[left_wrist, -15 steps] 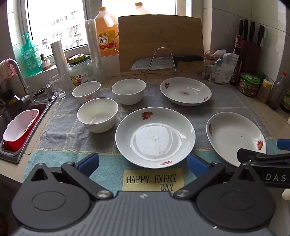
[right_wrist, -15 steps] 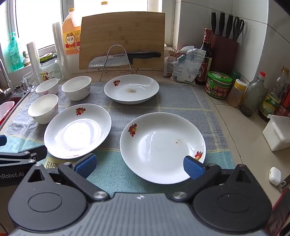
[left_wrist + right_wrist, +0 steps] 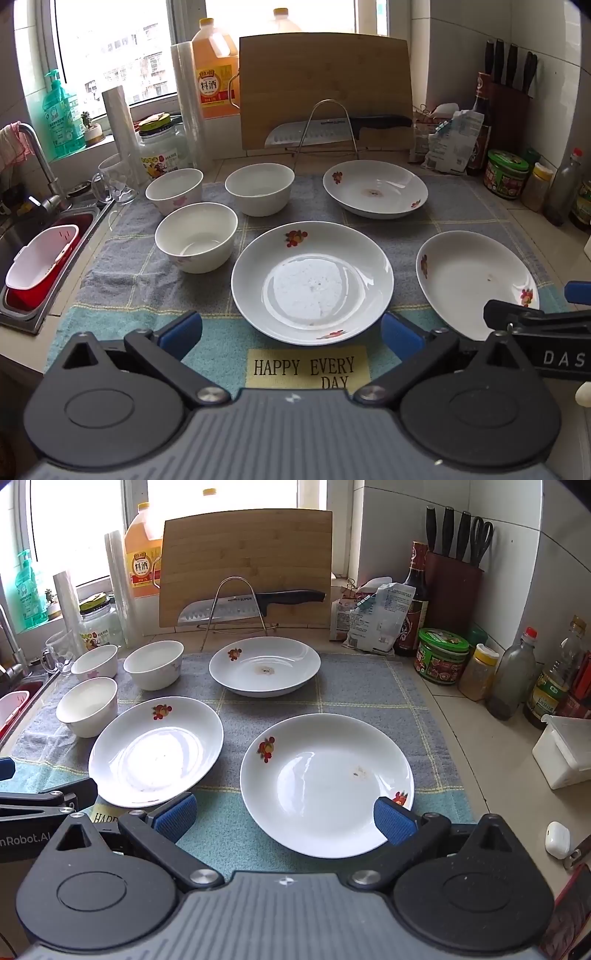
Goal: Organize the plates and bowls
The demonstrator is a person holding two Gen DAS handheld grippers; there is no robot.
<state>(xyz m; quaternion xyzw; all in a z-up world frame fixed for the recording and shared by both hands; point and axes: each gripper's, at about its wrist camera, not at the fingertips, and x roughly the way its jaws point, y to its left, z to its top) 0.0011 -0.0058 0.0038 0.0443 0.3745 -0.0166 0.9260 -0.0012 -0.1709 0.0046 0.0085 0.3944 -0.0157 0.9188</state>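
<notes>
Both the left hand-held gripper (image 3: 290, 330) and the right hand-held gripper (image 3: 282, 816) are wide apart, holding nothing, low in the frame above plates (image 3: 312, 282) and bowls (image 3: 195, 242).

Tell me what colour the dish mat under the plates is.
The dish mat is grey with pale yellow grid lines and a teal near edge, seen best in the right wrist view.

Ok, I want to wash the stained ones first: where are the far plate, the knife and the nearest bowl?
far plate (image 3: 264, 666): right wrist view, its stained centre.
knife (image 3: 221, 610): right wrist view, mid blade.
nearest bowl (image 3: 195, 236): left wrist view, inside wall.
</notes>
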